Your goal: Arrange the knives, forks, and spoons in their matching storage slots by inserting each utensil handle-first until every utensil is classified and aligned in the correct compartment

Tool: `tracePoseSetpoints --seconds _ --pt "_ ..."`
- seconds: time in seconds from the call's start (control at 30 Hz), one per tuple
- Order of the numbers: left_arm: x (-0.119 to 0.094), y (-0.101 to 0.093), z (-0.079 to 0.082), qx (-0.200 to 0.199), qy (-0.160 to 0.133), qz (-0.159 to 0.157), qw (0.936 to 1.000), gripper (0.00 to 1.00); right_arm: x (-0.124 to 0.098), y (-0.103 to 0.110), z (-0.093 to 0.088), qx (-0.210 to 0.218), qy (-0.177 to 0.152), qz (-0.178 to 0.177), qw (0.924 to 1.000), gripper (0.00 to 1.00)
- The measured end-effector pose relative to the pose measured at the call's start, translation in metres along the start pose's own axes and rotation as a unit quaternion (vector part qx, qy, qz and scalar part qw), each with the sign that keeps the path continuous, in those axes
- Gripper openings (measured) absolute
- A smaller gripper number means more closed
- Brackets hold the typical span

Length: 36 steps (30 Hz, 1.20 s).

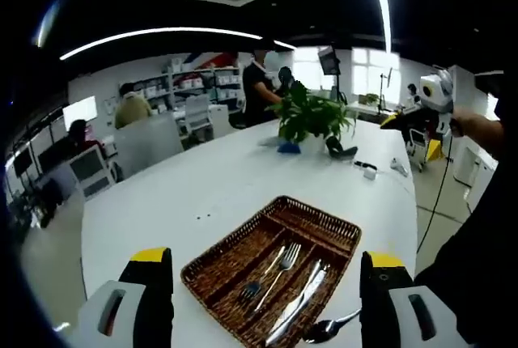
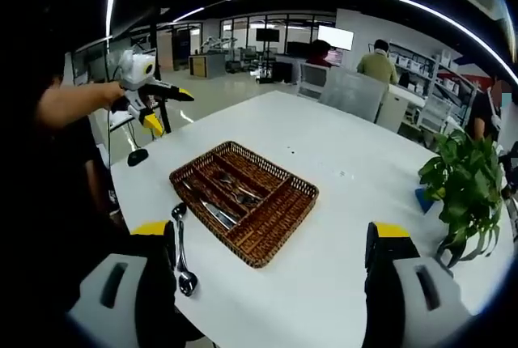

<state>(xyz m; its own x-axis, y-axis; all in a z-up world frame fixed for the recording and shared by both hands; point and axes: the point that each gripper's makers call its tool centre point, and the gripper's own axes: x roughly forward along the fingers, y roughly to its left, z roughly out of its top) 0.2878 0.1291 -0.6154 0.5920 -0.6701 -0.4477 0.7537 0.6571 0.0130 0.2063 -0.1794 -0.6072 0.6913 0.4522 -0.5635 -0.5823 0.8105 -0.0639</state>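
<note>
Open-plan office space with shelving and seated people surrounds a large white table [image 1: 243, 170], where a potted plant [image 1: 312, 117] stands toward the far end. Near the table's edge sits a wicker cutlery tray [image 2: 279, 214], divided into long compartments. Inside it lie a fork [image 1: 279, 267] and knives [image 1: 299, 299] in neighbouring slots. Two spoons [image 2: 182, 251] rest on the bare tabletop just beside the tray. Both the left gripper [image 1: 267, 307] and right gripper [image 2: 271, 283] hover above the table with jaws spread wide, holding nothing.
</note>
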Motion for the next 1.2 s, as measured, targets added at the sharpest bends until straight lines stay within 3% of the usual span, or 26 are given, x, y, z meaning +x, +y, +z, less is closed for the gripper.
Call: tracePoseSetpoints --seconds 0.07,0.23,0.33,0.47,0.57,0.7,0.83,0.9,1.03,1.2 --pt "-0.019 0.003 0.002 -0.028 -0.014 0.019 0.9993 1.00 -0.002 -0.003 0.000 0.012 -0.009 -0.005 0.9999 0.99" --pt "-0.062 -0.005 0.009 -0.035 -0.039 0.055 0.9971 1.00 -0.007 -0.005 -0.003 0.020 -0.018 -0.011 0.9996 0.99" --pt "-0.079 -0.011 -0.005 -0.048 -0.022 0.074 0.9959 1.00 -0.009 -0.004 -0.010 0.031 -0.012 -0.014 0.9993 0.99" --pt "-0.094 -0.015 -0.038 -0.035 0.020 0.082 0.9958 1.00 -0.009 0.006 -0.015 0.038 -0.006 -0.007 0.9992 0.99" --pt "-0.100 -0.009 -0.052 -0.020 0.035 0.095 0.9947 1.00 -0.006 0.010 -0.016 0.037 -0.001 -0.009 0.9993 0.99" --pt "-0.101 -0.003 -0.064 -0.027 0.042 0.082 0.9954 1.00 -0.003 0.021 -0.005 0.040 -0.003 -0.013 0.9991 0.99" --pt "-0.105 0.010 -0.058 -0.008 0.031 0.083 0.9961 1.00 -0.001 0.027 -0.004 0.028 0.015 -0.025 0.9992 0.99" --pt "-0.108 0.014 -0.055 -0.005 0.027 0.073 0.9970 1.00 -0.004 0.033 0.006 0.021 0.002 -0.030 0.9993 0.99" --pt "-0.111 0.026 -0.060 0.009 0.032 0.070 0.9970 1.00 -0.001 0.037 0.005 0.006 0.014 -0.043 0.9990 0.99" --pt "-0.118 0.034 -0.058 0.022 0.012 0.066 0.9975 1.00 0.002 0.044 0.014 -0.010 0.016 -0.051 0.9985 0.99"
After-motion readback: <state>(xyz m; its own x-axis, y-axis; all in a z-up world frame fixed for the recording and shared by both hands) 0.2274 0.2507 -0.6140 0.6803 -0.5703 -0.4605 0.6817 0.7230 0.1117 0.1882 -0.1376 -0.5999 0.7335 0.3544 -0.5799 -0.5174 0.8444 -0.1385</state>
